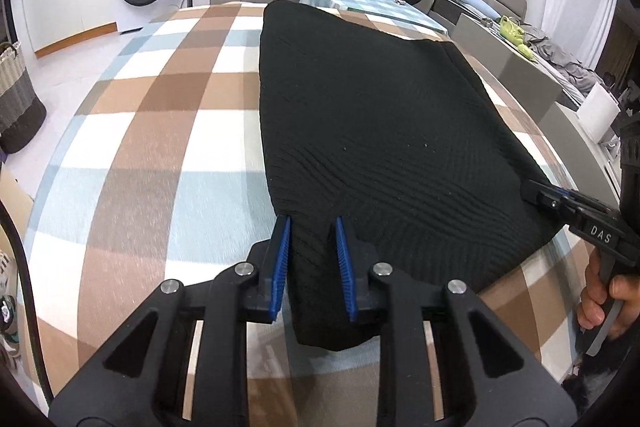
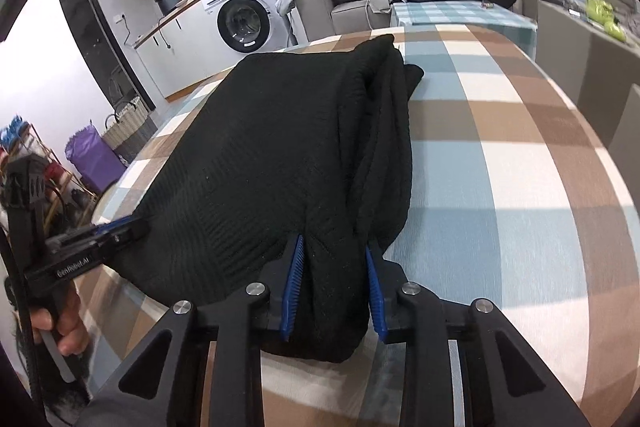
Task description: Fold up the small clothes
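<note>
Black knit garment (image 1: 372, 131) lies flat on the checked tablecloth (image 1: 152, 131), stretching away ahead of both grippers, its near hem bunched between their fingers. Left gripper (image 1: 312, 259) has the hem's left corner between its blue pads (image 1: 282, 259); cloth fills the gap and both pads appear to press on it, so it reads as clamped on the garment. Right gripper (image 2: 334, 279) likewise holds the right corner, a thick wad of folded fabric wedged between its pads (image 2: 292, 279), jaws fairly narrow and apparently biting. Each gripper shows at the edge of the other's view, with a hand (image 2: 60, 331) on the trigger. To the right of the right gripper's fingers the garment's side is doubled over into a long ridge running away from it. Risks, as judged: the right grip takes several layers, so an inner layer could slide out on lifting; uneven lifting between the two would skew the fold line; the knit may drag the tablecloth along; the doubled ridge may flop open when carried over.
</note>
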{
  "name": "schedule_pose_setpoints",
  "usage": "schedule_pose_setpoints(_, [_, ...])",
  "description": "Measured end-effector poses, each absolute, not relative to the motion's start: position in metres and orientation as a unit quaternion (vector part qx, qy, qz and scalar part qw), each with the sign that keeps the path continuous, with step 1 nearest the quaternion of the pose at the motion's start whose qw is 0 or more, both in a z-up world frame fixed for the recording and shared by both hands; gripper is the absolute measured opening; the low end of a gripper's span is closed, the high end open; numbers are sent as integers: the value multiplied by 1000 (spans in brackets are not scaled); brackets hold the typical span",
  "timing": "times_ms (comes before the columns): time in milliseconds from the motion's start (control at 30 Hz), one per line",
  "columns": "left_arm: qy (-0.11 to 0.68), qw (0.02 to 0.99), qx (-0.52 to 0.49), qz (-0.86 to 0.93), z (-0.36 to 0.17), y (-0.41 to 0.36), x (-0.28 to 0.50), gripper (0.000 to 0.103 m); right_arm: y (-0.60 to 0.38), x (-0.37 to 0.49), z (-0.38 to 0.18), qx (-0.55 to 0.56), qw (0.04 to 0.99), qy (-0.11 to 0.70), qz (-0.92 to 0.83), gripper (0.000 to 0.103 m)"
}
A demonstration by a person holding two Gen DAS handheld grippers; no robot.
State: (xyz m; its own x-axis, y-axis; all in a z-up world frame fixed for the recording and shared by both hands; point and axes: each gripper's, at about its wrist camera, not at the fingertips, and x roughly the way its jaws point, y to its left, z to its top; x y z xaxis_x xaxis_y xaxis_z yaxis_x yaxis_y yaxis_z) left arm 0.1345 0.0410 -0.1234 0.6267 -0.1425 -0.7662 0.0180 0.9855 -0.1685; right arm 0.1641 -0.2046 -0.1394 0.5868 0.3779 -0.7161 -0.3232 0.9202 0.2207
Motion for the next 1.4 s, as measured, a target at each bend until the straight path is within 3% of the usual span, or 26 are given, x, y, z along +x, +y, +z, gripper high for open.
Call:
schedule_pose_setpoints(167, [417,905,-70,-39,-117,42,130,20,-201,159,-136,7,898,396,190,30])
schedule_pose_setpoints(300, [393,917,-61,-39,-106,43,121,22,-201,153,-130,3,903,387,190,37])
schedule_pose_setpoints(367, [376,924,-59,-35,-98,43,115,26,-200,150,-125,-5,908,374,191,38])
schedule_pose_setpoints(433, [367,928,-52,-31,-93,42,111,48,-199,146,-119,-13,912,360,196,43])
schedule_pose_setpoints(500, [353,934,-46,-23,-87,40,106,64,-197,140,-112,-22,915,346,207,53])
schedule_pose_setpoints(567, [335,941,-41,-19,-83,39,101,67,-194,134,-106,-36,918,332,215,62])
schedule_pose_setpoints(667, [327,944,-32,-20,-83,35,96,80,-191,126,-100,-46,921,312,229,94])
schedule_pose_setpoints(733, [310,950,-25,-19,-83,31,91,83,-190,122,-97,-45,924,295,238,103])
schedule_pose_setpoints(867, [296,955,-16,-18,-81,25,85,89,-194,121,-98,-43,931,275,237,103])
schedule_pose_setpoints(1000, [278,960,-26,-12,-78,24,80,102,-204,124,-98,-12,933,270,238,103])
schedule_pose_setpoints(1400, [261,965,-39,2,-79,33,76,102,-210,114,-95,4,943,221,251,103])
